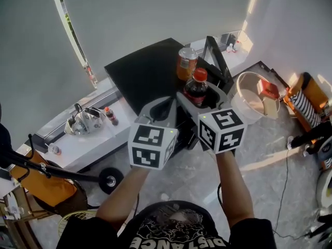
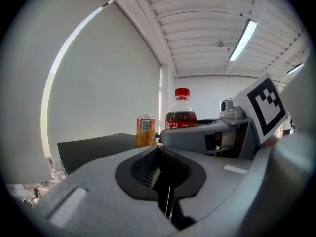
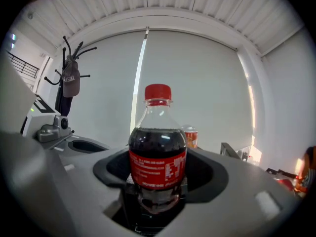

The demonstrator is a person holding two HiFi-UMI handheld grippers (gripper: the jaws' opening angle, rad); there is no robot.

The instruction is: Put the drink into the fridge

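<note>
A cola bottle (image 1: 197, 86) with a red cap stands upright between the jaws of my right gripper (image 1: 201, 96), which is shut on it. In the right gripper view the bottle (image 3: 158, 149) fills the centre, and its lower body sits in that gripper (image 3: 158, 184). My left gripper (image 1: 162, 108) hovers just to the left of it, shut with nothing in it; its jaws (image 2: 159, 157) meet in a thin line. Ahead lies the low black fridge (image 1: 142, 74), with an orange can (image 1: 187, 63) on its top near the right edge. The fridge's front is hidden.
A white counter (image 1: 78, 144) with small bottles and a metal fixture (image 1: 83, 119) runs along the left. A black frame (image 1: 218, 58) stands right of the fridge, and a round white basin (image 1: 249, 102) sits further right. A coat stand (image 3: 71, 78) stands by the wall.
</note>
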